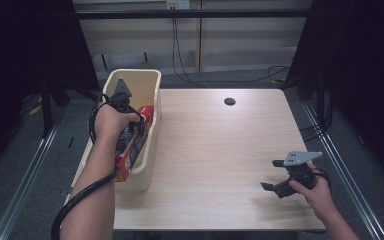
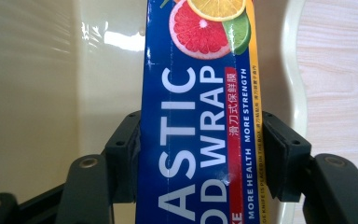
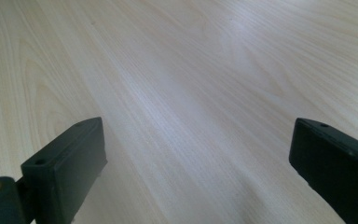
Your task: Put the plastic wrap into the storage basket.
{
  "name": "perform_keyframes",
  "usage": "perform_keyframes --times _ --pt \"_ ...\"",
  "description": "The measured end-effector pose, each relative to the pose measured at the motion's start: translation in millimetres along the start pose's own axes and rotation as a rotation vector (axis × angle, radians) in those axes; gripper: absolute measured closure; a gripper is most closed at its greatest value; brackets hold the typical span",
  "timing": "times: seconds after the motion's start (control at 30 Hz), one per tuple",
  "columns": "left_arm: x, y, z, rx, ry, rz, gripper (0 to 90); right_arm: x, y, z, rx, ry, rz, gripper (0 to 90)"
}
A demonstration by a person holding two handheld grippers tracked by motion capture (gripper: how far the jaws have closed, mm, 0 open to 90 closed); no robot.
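Cardboard, printed blue with citrus fruit and white lettering, is pinched across its narrow width by the left gripper [image 2: 200, 158], whose two black jaws are pressed flat against the long side edges of a plastic food wrap box [image 2: 198, 121]. From the high view the box [image 1: 132, 145] is seen tilted inside a cream plastic bin [image 1: 147, 82] at the left edge of the table [image 1: 220, 150], reaching ahead of and below the gripper [image 1: 121, 107], which is held over the bin's open top.

Such a carton is judged light and fairly stiff along its length, though thin-walled enough to be dented if squeezed hard on its broad faces. Its glossy print is likely to be a little slippery, so the side edges, as taken here, are judged the safer hold; a grip nearer the middle of the length would be expected to limit swinging.

Well apart to the right, the right gripper [image 1: 275, 175] is held low over bare wood, its jaws spread wide with nothing between them and only table seen ahead.
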State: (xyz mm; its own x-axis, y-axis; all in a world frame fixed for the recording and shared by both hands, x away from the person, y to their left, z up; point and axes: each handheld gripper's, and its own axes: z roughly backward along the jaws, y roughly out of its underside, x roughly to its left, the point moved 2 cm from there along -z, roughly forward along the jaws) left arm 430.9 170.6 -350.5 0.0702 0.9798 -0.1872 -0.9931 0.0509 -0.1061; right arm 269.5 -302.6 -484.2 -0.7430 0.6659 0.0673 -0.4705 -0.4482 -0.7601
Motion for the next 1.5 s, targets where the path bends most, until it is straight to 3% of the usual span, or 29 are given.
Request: perform_keyframes --times 0.3,0.77,1.0,1.03,1.07,1.1,1.2,1.43,1.5 --pt "0.8 1.5 -3.0 -0.012 -0.005 0.006 40.2 -0.1 -0.4 -0.6 0.003 0.003 0.002 3.5" --pt "3.0 2.6 -13.0 0.029 0.002 0.010 39.7 -0.5 0.5 -0.4 0.004 0.001 -0.003 3.5" --pt "5.5 1.4 -11.7 0.016 0.013 0.035 38.6 -0.9 1.1 -2.1 0.011 0.000 0.005 3.6" --pt "5.8 0.0 -7.5 -0.009 0.043 0.046 37.8 -0.7 1.1 -2.0 0.010 -0.001 0.004 3.6" --pt "5.8 0.0 -7.5 -0.009 0.043 0.046 37.4 -0.7 1.1 -2.0 0.010 -0.001 0.004 3.6" --pt "5.2 -2.0 -0.2 -0.047 0.054 0.041 36.9 -0.9 1.1 -1.6 0.008 -0.002 -0.001 3.5" --pt "4.4 -2.5 6.0 -0.060 0.033 0.038 32.3 -0.9 0.9 -1.5 0.012 -0.005 -0.001 3.6" --pt "-2.7 -5.5 21.8 -0.115 0.064 0.017 28.3 -0.8 0.3 -1.3 0.009 -0.001 0.001 3.6" --pt "-5.4 -7.1 26.2 -0.138 0.071 -0.006 26.1 -0.7 0.3 -1.5 0.009 -0.001 0.002 3.6"
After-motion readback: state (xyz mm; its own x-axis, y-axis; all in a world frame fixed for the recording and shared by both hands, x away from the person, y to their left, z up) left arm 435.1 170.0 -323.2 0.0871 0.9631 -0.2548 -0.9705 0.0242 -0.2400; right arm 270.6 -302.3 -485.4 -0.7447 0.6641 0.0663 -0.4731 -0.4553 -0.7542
